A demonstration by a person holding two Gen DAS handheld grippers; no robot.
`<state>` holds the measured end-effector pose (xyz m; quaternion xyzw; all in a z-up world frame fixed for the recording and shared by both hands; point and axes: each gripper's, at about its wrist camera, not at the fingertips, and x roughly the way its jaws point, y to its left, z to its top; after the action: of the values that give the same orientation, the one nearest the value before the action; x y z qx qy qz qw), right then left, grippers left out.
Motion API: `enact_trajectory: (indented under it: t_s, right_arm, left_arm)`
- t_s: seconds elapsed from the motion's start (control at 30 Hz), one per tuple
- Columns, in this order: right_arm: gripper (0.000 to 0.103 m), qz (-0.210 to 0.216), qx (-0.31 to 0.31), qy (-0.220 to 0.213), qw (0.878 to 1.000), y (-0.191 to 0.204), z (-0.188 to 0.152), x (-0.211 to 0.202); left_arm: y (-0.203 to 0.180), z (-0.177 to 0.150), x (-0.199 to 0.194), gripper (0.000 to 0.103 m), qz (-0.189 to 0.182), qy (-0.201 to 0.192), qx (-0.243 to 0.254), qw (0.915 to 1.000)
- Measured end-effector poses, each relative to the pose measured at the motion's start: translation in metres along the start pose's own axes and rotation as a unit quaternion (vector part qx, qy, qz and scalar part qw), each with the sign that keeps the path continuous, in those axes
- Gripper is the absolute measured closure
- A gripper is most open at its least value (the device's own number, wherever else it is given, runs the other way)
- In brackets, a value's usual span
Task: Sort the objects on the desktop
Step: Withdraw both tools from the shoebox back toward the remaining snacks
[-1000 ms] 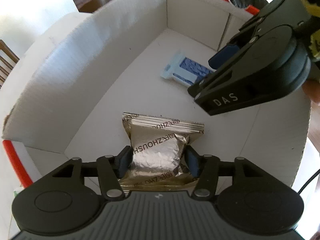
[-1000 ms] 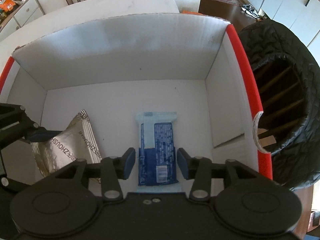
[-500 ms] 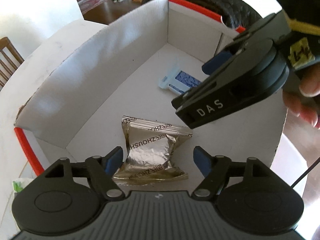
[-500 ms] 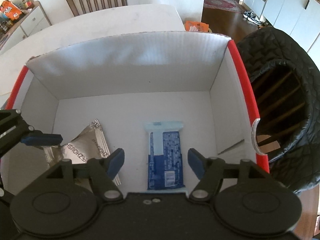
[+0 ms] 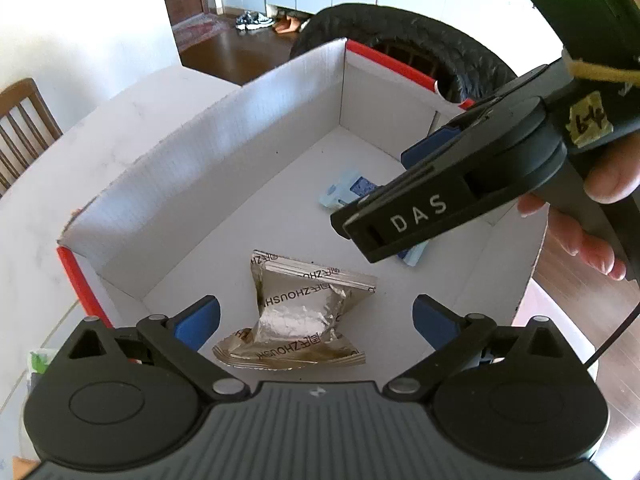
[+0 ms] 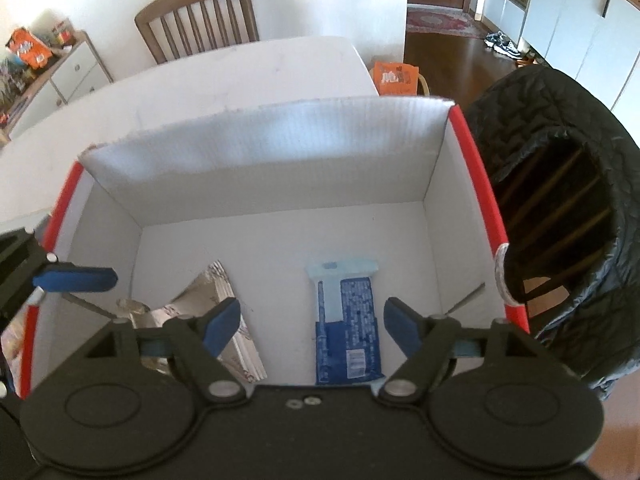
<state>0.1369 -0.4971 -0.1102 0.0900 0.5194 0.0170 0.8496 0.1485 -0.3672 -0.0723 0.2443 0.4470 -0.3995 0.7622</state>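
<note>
A crumpled silver foil packet lies on the floor of a white cardboard box. My left gripper hangs above it, jaws opening wide, and neither blue pad touches the foil. A blue snack packet lies flat beside the foil packet. Over it my right gripper is lifted clear, its jaws opening and the pads off the wrapper. In the left wrist view the right gripper's black finger covers much of the blue packet.
The box has tall white walls and red edges, and stands on a white table. A black quilted jacket drapes a chair to its right. A wooden chair stands behind the table.
Both grippers have let go of their packets, opened wide and risen. The foil packet and the blue packet now lie loose on the box floor.
</note>
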Motion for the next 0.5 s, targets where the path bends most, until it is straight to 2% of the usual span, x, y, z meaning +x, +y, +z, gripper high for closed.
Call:
enact_trajectory:
  t_s: [0.3, 0.5]
  right_arm:
    - [0.024, 0.012, 0.015, -0.029, 0.999, 0.008, -0.004, -0.028]
    - [0.023, 0.018, 0.021, -0.050, 0.998, 0.021, -0.014, -0.051]
  left_arm:
    - [0.006, -0.008, -0.025, 0.000, -0.003, -0.037, -0.031, 0.9988]
    - [0.013, -0.024, -0.053, 0.000, 0.019, -0.064, -0.043, 0.9968]
